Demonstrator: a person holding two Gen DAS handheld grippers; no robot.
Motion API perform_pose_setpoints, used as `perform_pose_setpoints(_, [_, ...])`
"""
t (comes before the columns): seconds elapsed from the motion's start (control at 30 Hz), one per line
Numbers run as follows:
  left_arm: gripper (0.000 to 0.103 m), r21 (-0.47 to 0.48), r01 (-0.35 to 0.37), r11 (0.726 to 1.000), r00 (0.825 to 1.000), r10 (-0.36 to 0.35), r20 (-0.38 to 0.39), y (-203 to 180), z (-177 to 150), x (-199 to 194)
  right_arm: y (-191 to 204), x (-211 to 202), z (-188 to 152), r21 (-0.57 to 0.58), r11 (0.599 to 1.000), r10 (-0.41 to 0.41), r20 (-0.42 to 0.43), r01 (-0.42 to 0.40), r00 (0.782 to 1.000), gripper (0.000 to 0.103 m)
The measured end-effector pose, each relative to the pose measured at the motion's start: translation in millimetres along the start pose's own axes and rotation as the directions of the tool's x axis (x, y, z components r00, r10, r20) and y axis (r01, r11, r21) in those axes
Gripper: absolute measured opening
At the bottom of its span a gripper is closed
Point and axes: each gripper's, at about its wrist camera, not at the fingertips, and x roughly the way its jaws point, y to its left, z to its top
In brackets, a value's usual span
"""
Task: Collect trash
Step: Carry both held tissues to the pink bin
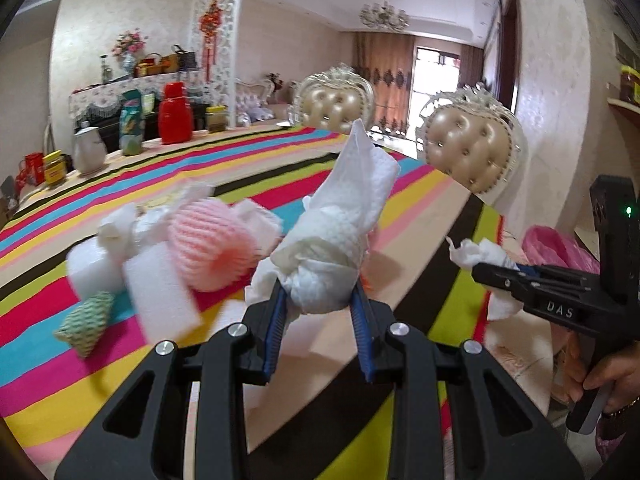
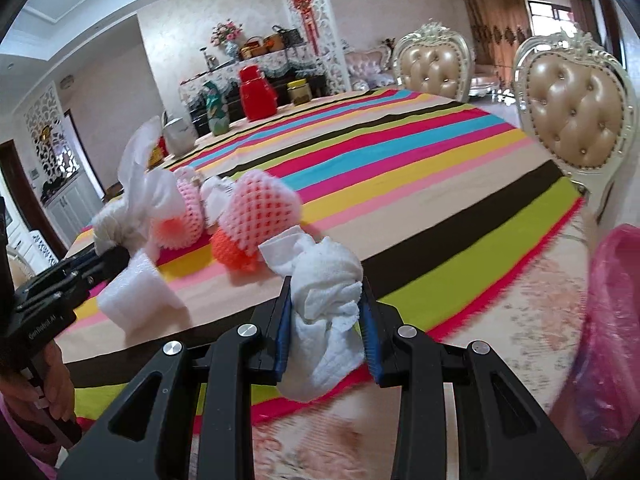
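My left gripper (image 1: 320, 300) is shut on a crumpled white paper towel (image 1: 340, 216), held above the striped tablecloth (image 1: 120, 360). My right gripper (image 2: 326, 300) is shut on another crumpled white tissue (image 2: 324, 304), near the table's edge. That right gripper also shows at the right of the left wrist view (image 1: 480, 270), tissue (image 1: 476, 254) in its tip. On the table lie pink foam fruit nets (image 1: 208, 240) (image 2: 260, 208), an orange net (image 2: 230, 254), white foam pieces (image 1: 160, 292) (image 2: 140, 296) and a green net (image 1: 86, 322). A bin with a pink bag (image 2: 612, 332) stands at the right.
Two padded chairs (image 2: 576, 120) (image 2: 432, 68) stand along the table's far right side. A red thermos (image 2: 258, 92), a white kettle (image 2: 180, 134), a green packet (image 2: 218, 114) and a jar (image 2: 300, 92) stand at the table's far end. The person's hand (image 1: 600, 376) holds the right gripper's handle.
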Motion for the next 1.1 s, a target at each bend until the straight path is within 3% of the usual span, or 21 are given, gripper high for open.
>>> perform_pose_setpoints(0.4, [0.030,0.132,0.108,0.985,0.994,-0.105,-0.026,-78.8,17.0,45.2,-50.0,-30.0,-0.9,0.051,0.990,-0.134,0.090,0.129,0.987,0.033])
perform_pose_setpoints(0.67, [0.030,0.199,0.198,0.960,0.980,-0.194,-0.040,-143.9,33.3,76.9,-95.9,-59.3,-9.1,0.123,0.960,-0.268,0.130,0.252,0.955,0.033])
perform_pose_setpoints(0.77, [0.030,0.223,0.247,0.943,0.969,-0.241,-0.053,-169.8,37.5,86.9,-113.4,-72.1,-13.7,0.142,0.938,-0.336,0.133,0.317,0.933,0.033])
perform_pose_setpoints(1.1, [0.031,0.272,0.426,0.863,0.905,-0.402,-0.139,-261.9,42.4,123.0,-186.2,-117.1,-37.3,0.275,0.837,-0.515,0.104,0.473,0.851,0.033])
